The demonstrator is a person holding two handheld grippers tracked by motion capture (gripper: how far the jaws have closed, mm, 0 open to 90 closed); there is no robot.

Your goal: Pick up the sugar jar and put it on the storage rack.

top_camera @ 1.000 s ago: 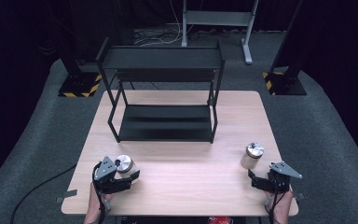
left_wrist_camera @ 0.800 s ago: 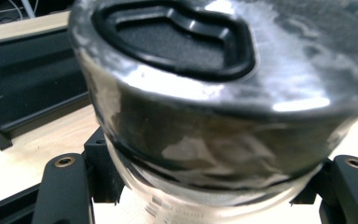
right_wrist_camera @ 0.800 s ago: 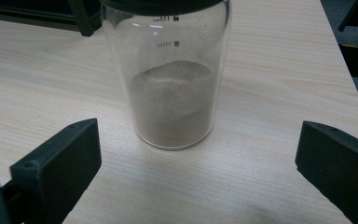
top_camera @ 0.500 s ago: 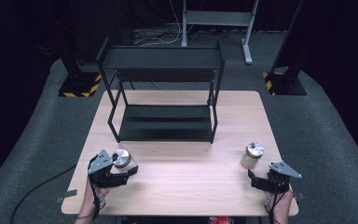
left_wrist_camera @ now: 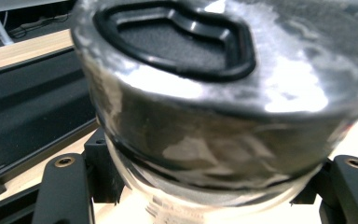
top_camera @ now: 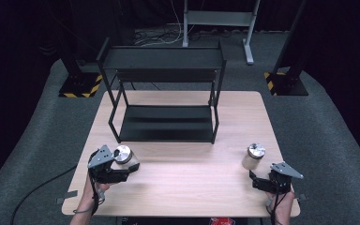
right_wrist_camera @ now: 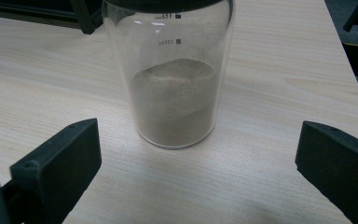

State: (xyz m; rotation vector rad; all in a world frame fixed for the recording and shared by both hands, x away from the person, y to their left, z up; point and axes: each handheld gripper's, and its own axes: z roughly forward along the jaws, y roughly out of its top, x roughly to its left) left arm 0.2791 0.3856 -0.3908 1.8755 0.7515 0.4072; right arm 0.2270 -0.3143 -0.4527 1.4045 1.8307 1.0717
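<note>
A glass jar with a silver lid (top_camera: pixel 122 153) stands out from the front left of the wooden table (top_camera: pixel 192 187), and my left gripper (top_camera: pixel 118 168) is shut on it. In the left gripper view that jar (left_wrist_camera: pixel 205 116) sits very close, its glass body held between the two black fingers (left_wrist_camera: pixel 65 186). A second jar (top_camera: pixel 253 156), part full of brownish powder, stands on the table at the front right. My right gripper (top_camera: pixel 258 182) is open just behind it. In the right gripper view that jar (right_wrist_camera: pixel 172 88) stands slightly beyond the widely parted jaws.
A black two-tier metal rack (top_camera: pixel 166 124) stands on the far half of the table, its lower shelf bare. Bare wood lies between the two jars. Grey carpet, stand feet with yellow-black markings (top_camera: pixel 82 86) and cables surround the table.
My left gripper and the silver-lidded jar have shifted together a little to the left and upward in the high view. The right gripper and its jar have stayed still.
</note>
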